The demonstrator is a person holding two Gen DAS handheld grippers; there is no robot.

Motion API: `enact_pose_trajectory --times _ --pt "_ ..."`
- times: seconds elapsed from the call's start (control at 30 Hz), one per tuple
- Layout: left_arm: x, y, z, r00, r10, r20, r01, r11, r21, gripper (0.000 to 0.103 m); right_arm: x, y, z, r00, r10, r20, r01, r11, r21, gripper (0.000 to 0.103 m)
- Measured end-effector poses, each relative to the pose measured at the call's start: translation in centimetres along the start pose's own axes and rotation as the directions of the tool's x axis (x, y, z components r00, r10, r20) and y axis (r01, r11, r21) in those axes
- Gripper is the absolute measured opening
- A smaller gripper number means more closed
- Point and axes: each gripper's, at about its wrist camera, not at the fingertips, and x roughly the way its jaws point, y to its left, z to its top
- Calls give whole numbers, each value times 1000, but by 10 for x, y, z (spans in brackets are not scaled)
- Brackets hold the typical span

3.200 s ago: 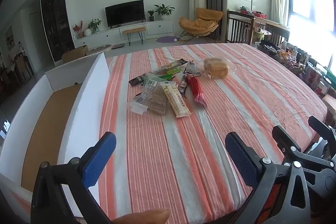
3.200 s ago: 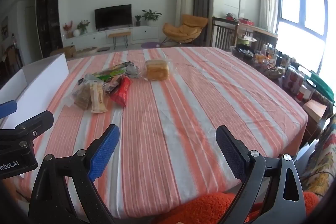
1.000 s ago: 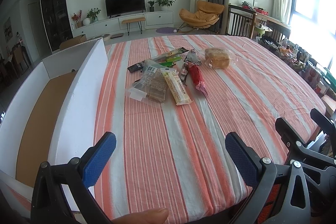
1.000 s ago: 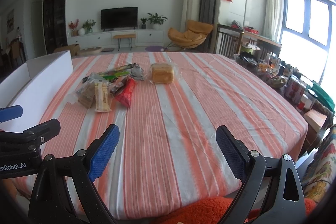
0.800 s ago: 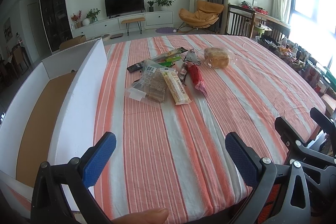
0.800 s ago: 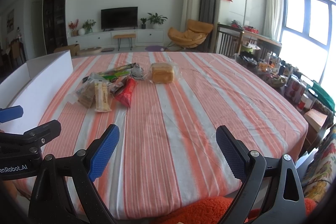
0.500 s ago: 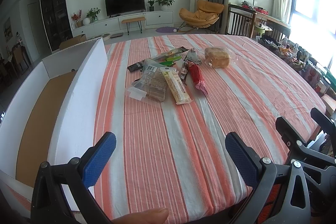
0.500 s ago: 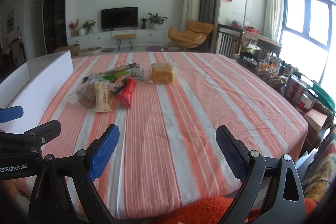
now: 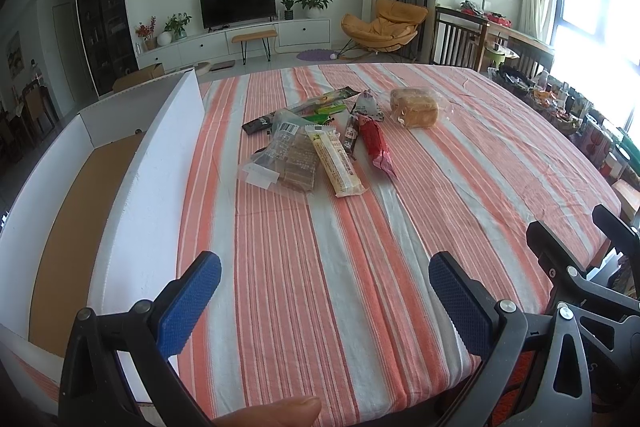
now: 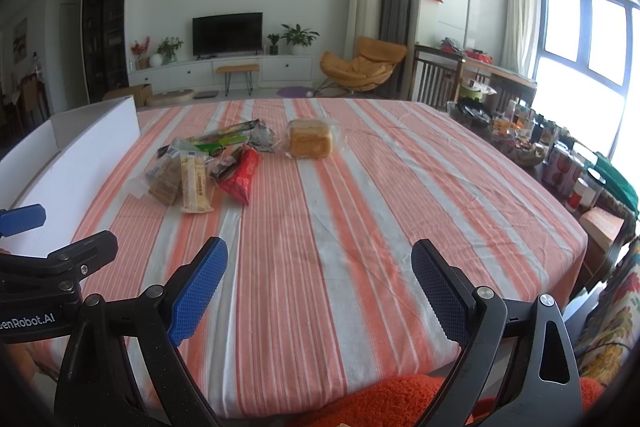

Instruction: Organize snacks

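At near table edge: left gripper (image 9: 324,301) and right gripper (image 10: 319,289) side by side, both aimed along the striped tablecloth (image 9: 460,163); likely a staging pose with the whole job in view
Left fingers: blue pads (image 9: 188,303) spread wide, nothing between them
Right fingers: pads (image 10: 198,289) spread wide too, empty; judged ready for a first pick
Snack pile: mid-table, well apart from both grippers; clear cracker pack (image 9: 286,159), cream wafer bar (image 9: 334,163), red wrapper (image 9: 376,145), dark stick (image 9: 351,133), green packets (image 9: 324,105), overlapping in a loose heap
Bagged bread loaf (image 10: 310,143): just right of the heap, apart from it
White cardboard box (image 9: 158,163): open top, brown floor bare, along the left side of the table; presumably the destination, set near the heap for short carries
Progress: nothing in the box, judged not yet begun
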Motion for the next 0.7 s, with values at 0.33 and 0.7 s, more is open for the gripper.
enact_pose_trajectory --times 0.33,0.7 --pt "3 2 -2 1000 -3 -7 2 1000 -5 103 0 0 0 1000 1 -2 -1 1000 1 95" --pt "8 5 -3 1000 -9 -28 9 1000 -12 103 0 0 -1 1000 1 -4 -1 1000 1 95"
